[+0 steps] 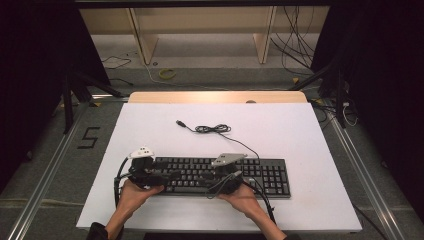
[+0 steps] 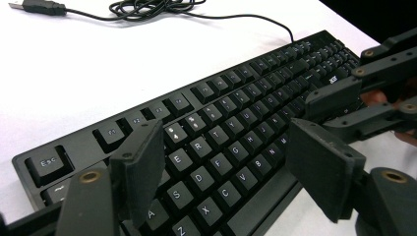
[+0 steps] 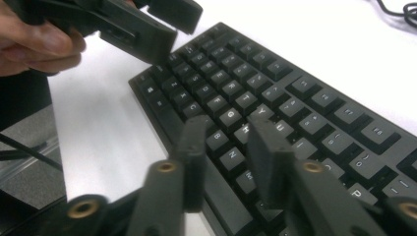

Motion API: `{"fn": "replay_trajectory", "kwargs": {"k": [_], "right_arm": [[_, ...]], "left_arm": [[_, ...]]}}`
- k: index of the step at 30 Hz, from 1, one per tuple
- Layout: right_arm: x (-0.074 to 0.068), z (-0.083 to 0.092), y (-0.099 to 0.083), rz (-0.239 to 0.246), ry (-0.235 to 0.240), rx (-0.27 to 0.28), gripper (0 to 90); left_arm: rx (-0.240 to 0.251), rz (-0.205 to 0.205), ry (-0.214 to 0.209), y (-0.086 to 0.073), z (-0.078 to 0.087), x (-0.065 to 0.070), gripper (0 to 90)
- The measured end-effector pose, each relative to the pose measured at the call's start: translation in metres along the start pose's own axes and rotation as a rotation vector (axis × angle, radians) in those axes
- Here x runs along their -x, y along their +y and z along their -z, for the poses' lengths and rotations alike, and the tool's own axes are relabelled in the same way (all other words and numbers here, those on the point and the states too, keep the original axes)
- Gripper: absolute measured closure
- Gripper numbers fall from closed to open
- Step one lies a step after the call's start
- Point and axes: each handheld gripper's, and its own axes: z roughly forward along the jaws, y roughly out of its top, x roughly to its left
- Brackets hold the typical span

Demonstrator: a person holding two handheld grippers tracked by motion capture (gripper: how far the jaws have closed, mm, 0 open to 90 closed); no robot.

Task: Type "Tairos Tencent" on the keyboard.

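A black keyboard (image 1: 270,175) lies along the near part of the white table top (image 1: 150,125), its cable (image 1: 215,129) coiled behind it and ending in a loose USB plug (image 1: 179,122). My left gripper (image 1: 167,176) hovers over the keyboard's left end. In the left gripper view its jaws stand wide open (image 2: 226,142) above the letter keys (image 2: 236,123), with nothing between them. My right gripper (image 1: 212,180) is over the middle of the keyboard. Its jaws (image 3: 227,130) stand a narrow gap apart above the keys (image 3: 295,98), holding nothing.
Both hands come in from the table's near edge. The other gripper shows at the right in the left gripper view (image 2: 354,98) and at the top left in the right gripper view (image 3: 137,29). Beyond the table are wooden shelving (image 1: 200,30), floor cables and dark stands.
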Motion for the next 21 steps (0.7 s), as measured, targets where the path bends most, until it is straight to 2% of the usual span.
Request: {"fn": "replay_trajectory", "kwargs": {"k": [9,21], "right_arm": [[-0.003,-0.013,-0.001,0.019,-0.011,-0.036,89.4],[-0.003,-0.025,-0.003,0.025,-0.036,-0.072,90.0]], "left_arm": [[0.013,-0.008,0.000,-0.002,0.002,0.001,30.6],[0.014,-0.020,-0.009,-0.005,0.004,0.003,30.2]]}}
